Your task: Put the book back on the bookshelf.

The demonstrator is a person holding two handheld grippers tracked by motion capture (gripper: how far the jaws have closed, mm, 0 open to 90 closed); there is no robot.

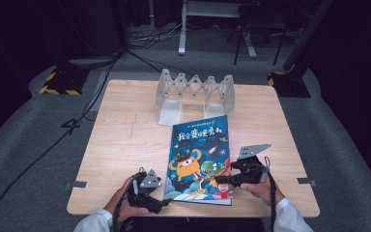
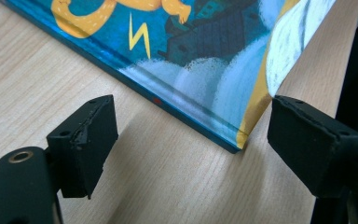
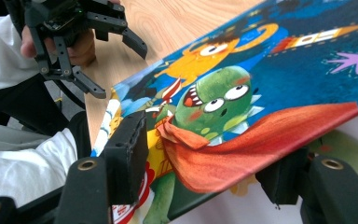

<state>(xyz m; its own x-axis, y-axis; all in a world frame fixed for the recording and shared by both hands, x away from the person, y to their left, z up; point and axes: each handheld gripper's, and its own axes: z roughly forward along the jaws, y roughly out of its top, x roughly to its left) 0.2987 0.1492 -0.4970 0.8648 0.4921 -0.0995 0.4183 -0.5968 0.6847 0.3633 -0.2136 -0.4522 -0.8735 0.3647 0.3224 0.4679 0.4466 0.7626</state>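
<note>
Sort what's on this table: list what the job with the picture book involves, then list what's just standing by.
In the job:
- picture book, front cover lifted at the near corner
- right gripper, one jaw over that cover and one under it
- left gripper, jaws open at the book's spine corner, not touching it

Just standing by:
- grey folding book stand at the table's far edge

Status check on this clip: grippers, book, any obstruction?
Left gripper open at the book's near spine corner, not touching. Right gripper holds the front cover lifted by its edge. Metal bookend rack stands apart behind; no obstruction.
</note>
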